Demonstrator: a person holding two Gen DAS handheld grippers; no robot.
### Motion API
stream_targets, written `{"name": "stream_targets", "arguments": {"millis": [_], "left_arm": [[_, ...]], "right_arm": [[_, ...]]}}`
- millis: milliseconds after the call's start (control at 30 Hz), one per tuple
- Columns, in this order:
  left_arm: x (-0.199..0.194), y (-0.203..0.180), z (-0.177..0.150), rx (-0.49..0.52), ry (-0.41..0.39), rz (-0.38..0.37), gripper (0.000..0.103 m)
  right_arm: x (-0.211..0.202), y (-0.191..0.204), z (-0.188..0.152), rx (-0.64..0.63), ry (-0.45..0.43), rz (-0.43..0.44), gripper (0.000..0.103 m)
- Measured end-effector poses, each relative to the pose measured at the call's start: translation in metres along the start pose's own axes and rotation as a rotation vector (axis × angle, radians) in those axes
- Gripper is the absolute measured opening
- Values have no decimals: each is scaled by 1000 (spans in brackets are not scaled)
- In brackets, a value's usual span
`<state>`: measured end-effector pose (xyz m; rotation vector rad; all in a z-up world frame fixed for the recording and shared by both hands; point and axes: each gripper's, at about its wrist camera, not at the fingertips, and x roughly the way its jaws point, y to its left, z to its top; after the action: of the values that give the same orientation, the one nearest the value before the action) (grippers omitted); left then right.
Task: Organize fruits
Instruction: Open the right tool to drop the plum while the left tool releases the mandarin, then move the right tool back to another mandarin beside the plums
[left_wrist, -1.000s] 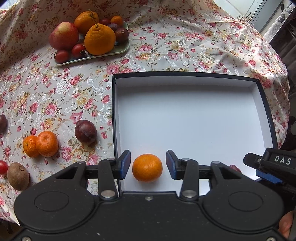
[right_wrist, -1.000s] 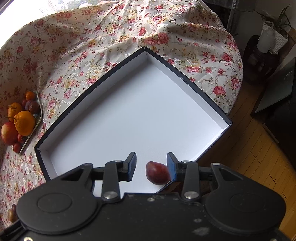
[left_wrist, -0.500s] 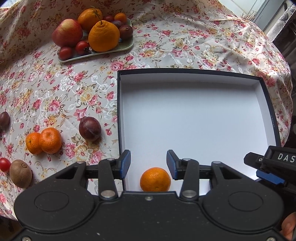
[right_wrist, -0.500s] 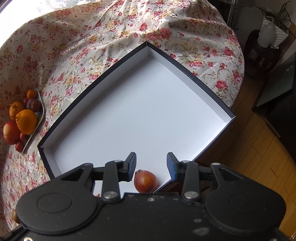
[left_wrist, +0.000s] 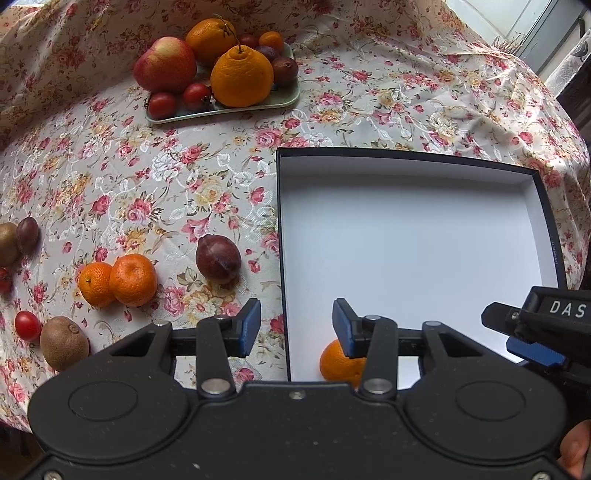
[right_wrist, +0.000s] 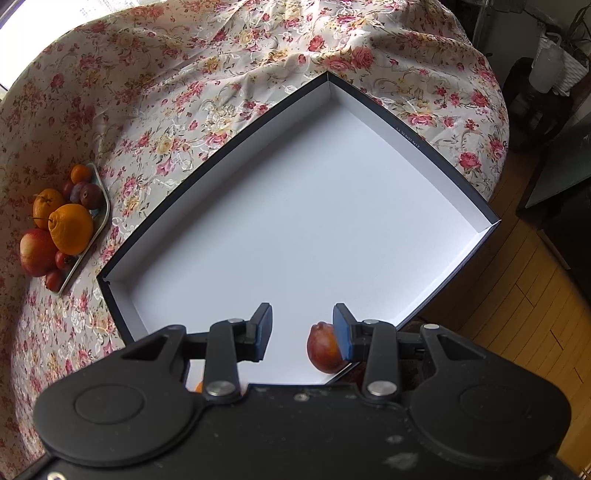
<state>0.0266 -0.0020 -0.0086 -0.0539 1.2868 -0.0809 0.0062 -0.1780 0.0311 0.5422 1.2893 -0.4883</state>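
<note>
Mandarin (left_wrist: 338, 363): lies on the white floor of the box, near corner on my left-hand side, partly hidden behind my left claw's right finger.
Red plum (right_wrist: 324, 350): lies in the box too, at the near edge by the corner, just beside my right claw's right finger; I cannot tell whether they touch.
Box (left_wrist: 546, 206): dark outside, white inside, shallow, sits on the floral tablecloth (left_wrist: 184, 177).
Left gripper (left_wrist: 296, 328): I hold its jaws apart, nothing between them; it hangs over the box's left wall.
Right gripper (right_wrist: 302, 331): jaws parted, empty gap, pointing down at the box floor.
Loose fruit on cloth: dark plum (left_wrist: 218, 258), two mandarins touching (left_wrist: 122, 280), kiwi (left_wrist: 63, 342), cherry tomato (left_wrist: 27, 325), all left of the box.
Green tray (left_wrist: 236, 107): far side of the table, heaped with apple (left_wrist: 164, 69), big knobbed orange (left_wrist: 242, 76), tomatoes and plums.
</note>
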Motion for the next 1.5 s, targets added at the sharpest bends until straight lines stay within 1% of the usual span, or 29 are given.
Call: {"name": "stream_targets", "arguments": {"millis": [367, 567, 967, 1200, 1400, 1500], "left_arm": [[-7, 41, 3, -57, 14, 48, 52], [-10, 74, 2, -102, 39, 74, 52], [-23, 146, -1, -210, 33, 87, 52], [-27, 185, -8, -257, 24, 123, 52], [-32, 206, -16, -255, 13, 141, 52], [-34, 216, -19, -263, 8, 143, 52]], "right_arm": [[2, 40, -13, -60, 12, 12, 40], [5, 71, -26, -116, 26, 23, 40], [13, 147, -63, -240, 54, 39, 40], [23, 190, -88, -290, 79, 48, 40], [35, 221, -106, -327, 111, 44, 40], [39, 234, -115, -347, 107, 31, 40]]}}
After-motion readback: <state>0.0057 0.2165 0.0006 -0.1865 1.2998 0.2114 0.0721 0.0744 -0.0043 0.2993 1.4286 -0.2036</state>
